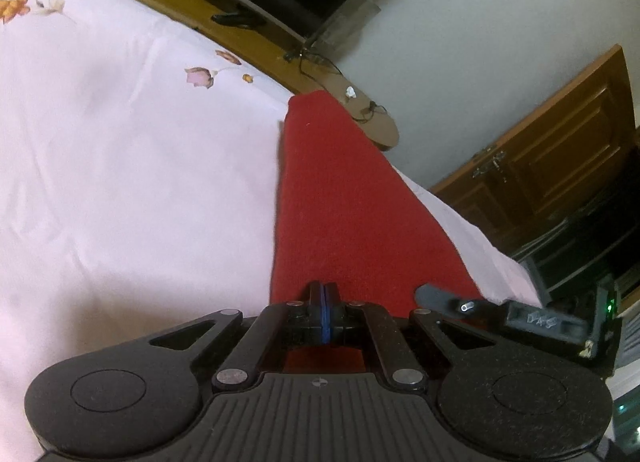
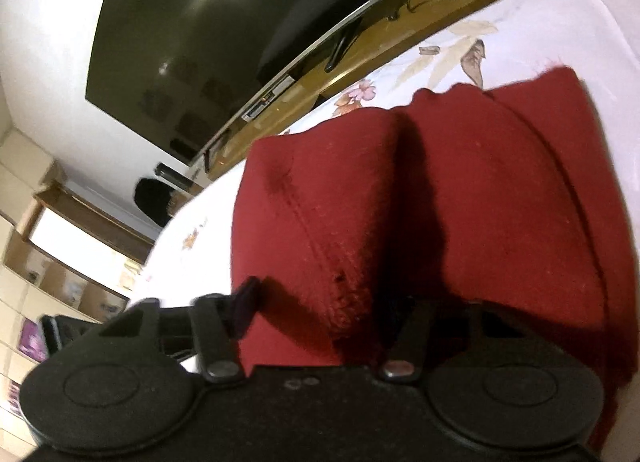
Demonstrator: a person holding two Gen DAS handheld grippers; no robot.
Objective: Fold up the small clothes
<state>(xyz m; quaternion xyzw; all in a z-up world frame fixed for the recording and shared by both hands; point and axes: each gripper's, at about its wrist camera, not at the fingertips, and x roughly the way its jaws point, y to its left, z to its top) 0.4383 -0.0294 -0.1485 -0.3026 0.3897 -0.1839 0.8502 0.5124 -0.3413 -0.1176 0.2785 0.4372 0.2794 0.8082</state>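
Left wrist view: left gripper (image 1: 324, 304) pinches the red garment (image 1: 340, 201) at lower centre; soft, limp knit, best gripped at hems; right gripper's (image 2: 372, 314) state is hidden by cloth, cannot tell.

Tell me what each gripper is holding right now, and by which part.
The left gripper is shut on the near edge of the red cloth. The right gripper's fingertips are hidden under cloth draped over them, so its hold cannot be told.
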